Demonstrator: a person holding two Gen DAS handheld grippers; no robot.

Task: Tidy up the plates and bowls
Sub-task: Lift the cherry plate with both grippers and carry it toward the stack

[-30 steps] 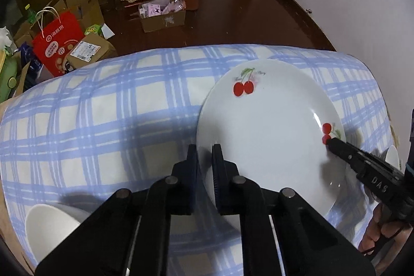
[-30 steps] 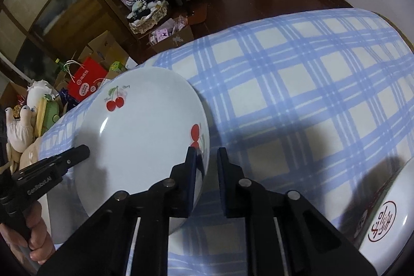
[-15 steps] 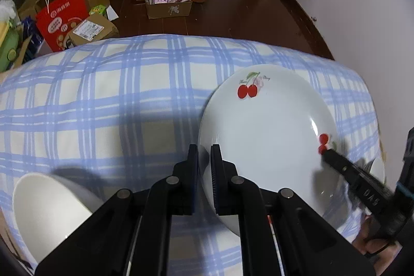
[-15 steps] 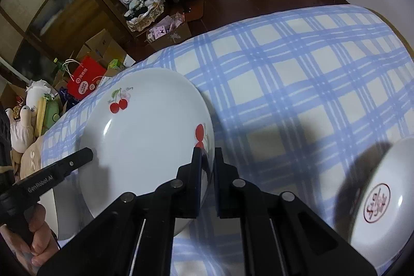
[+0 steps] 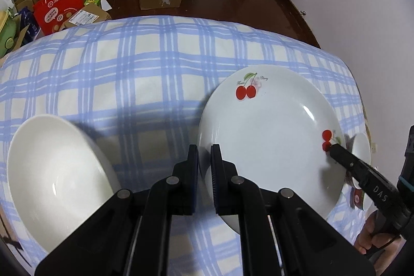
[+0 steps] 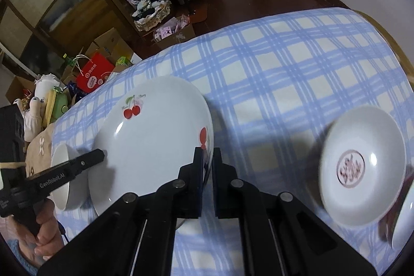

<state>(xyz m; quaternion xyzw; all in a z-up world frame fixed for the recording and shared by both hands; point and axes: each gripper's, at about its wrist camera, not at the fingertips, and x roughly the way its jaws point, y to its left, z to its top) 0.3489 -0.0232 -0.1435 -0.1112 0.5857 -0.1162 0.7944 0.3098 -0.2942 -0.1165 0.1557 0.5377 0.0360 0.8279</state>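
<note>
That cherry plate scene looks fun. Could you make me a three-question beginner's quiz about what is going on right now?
1. True or false: both grippers, the left gripper and the right gripper, are clamped on the rim of the cherry plate.
2. What covers the table? A) a bare wooden top B) a blue checked tablecloth C) a red mat
3. Fill in: in the left wrist view, the plain white bowl lies to the ____ of the cherry plate.

Key: 1 true; 2 B; 3 left. Extra: the small dish with a red emblem lies on the plate's other side.
</note>
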